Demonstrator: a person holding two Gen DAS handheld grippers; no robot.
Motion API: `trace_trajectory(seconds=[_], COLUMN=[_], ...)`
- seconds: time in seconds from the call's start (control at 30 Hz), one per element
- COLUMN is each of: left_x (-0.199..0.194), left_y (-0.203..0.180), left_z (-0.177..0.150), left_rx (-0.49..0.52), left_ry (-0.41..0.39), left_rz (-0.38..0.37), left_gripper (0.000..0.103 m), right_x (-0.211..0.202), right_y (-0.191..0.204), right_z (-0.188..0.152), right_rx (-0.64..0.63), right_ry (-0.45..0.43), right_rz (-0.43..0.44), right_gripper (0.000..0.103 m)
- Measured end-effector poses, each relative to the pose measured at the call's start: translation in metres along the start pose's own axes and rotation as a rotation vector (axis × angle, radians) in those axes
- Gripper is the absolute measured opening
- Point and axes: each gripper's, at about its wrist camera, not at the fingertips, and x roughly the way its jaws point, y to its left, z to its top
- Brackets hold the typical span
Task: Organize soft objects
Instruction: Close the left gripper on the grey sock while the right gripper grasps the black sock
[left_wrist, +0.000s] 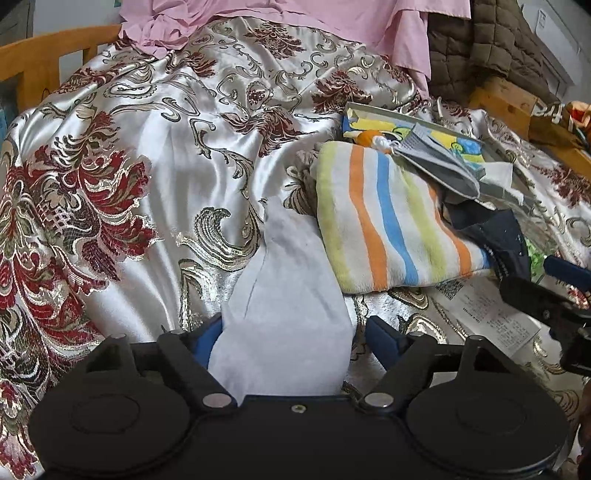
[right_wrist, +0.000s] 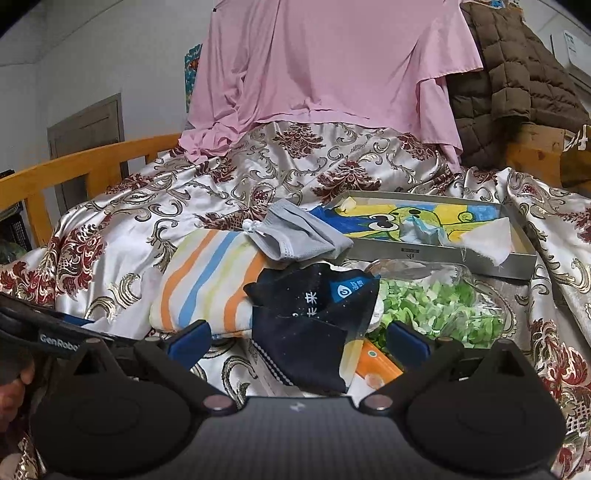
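Note:
A pale blue-white cloth (left_wrist: 284, 314) lies on the patterned satin bedspread (left_wrist: 155, 147) between the fingers of my left gripper (left_wrist: 295, 339), which stands open around its near end. A folded striped towel (left_wrist: 388, 218) lies to its right, also in the right wrist view (right_wrist: 207, 280). A grey fabric piece (right_wrist: 295, 236) rests on the towel's far corner. A dark navy cloth with white print (right_wrist: 314, 321) lies between the open fingers of my right gripper (right_wrist: 299, 339).
A shallow grey box with a cartoon picture (right_wrist: 436, 254) sits behind. A clear bag of green bits (right_wrist: 439, 306) and an orange packet (right_wrist: 376, 365) lie right of the navy cloth. Pink garment (right_wrist: 325, 66) and brown quilted jacket (right_wrist: 517, 81) hang at the back. A wooden bed rail (right_wrist: 74, 166) is at left.

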Motion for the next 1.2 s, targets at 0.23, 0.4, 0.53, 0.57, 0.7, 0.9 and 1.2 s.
trace_trajectory(seconds=[0.23,0.4,0.53,0.57,0.7,0.9,1.2], left_x=[-0.003,-0.001,-0.002,-0.002,-0.004,-0.005,-0.015], left_y=[0.008,0.002,0.003,0.004,0.001,-0.012,-0.017], left_z=[0.0,-0.003,-0.003,-0.004,-0.007,-0.014,-0.017], left_rx=[-0.081,-0.035,-0.055,-0.064,-0.065,-0.014,0.0], left_ry=[-0.015,-0.008,-0.01,-0.009,-0.005,0.005,-0.03], left_rz=[-0.022,-0.015,-0.04,-0.053,-0.111,-0.183,-0.229], left_gripper=[0.052,0.049,0.042,0.039,0.027,0.019,0.014], right_x=[0.01,0.018,0.018,0.018,0.019,0.017,0.011], right_y=[0.002,0.003,0.004,0.004,0.002,-0.004,0.002], right_z=[0.005,0.003,0.002,0.002,0.0,0.0,0.003], right_rx=[-0.039,-0.047,-0.041,-0.038,-0.014,0.031,0.008], right_ry=[-0.061,-0.034,-0.023,-0.02,-0.01,0.0,-0.009], right_rz=[-0.002,0.006,0.016,0.017,0.02,0.038,0.053], right_gripper=[0.098,0.087,0.087,0.087,0.076,0.06,0.038])
